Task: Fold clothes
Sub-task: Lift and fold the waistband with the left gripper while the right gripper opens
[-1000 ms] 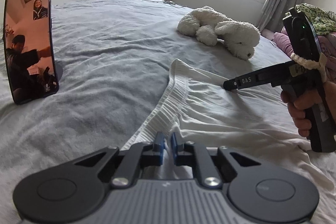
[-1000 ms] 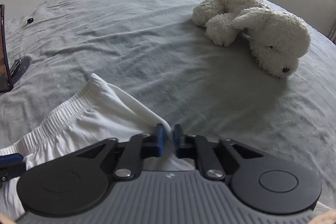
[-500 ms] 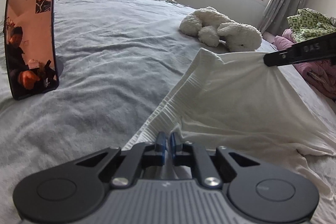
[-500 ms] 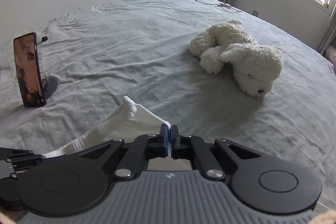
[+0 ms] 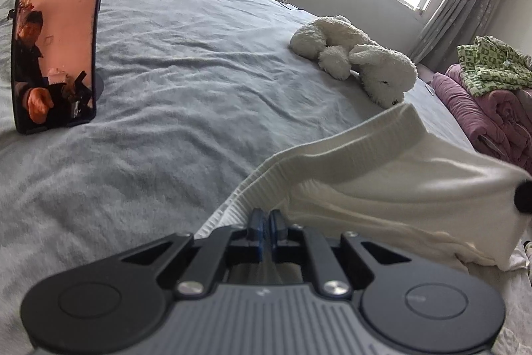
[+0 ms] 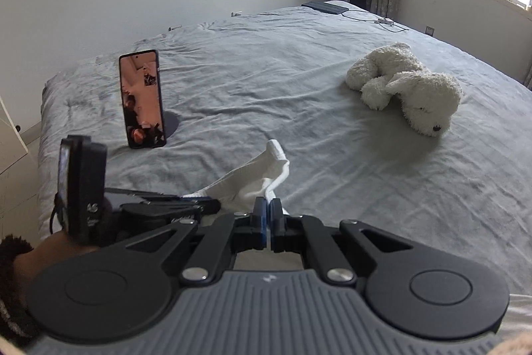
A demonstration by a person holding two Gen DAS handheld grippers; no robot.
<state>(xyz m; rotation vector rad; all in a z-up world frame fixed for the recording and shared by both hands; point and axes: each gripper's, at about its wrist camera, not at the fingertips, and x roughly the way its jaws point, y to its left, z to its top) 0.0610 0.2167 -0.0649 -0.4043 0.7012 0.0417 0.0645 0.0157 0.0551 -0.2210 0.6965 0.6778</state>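
Above grey bed (image 6: 332,82): white garment (image 5: 382,175) stretched between left hand-held gripper (image 5: 266,222) and right hand-held gripper (image 6: 266,212), both clamping fabric.

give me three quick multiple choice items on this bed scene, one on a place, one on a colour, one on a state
1. Where does the phone stand?
A. upright on the grey bedsheet
B. flat on a pillow
C. on the windowsill

2. What colour is the garment being handled?
A. green
B. white
C. black

3. How is the right gripper?
A. wide open, nothing in it
B. shut on the garment
C. shut on the plush dog

Answers: 1 A, it stands upright on the sheet; 2 B, the ribbed cloth is white; 3 B, its blue pads pinch white cloth, as do the left gripper's.
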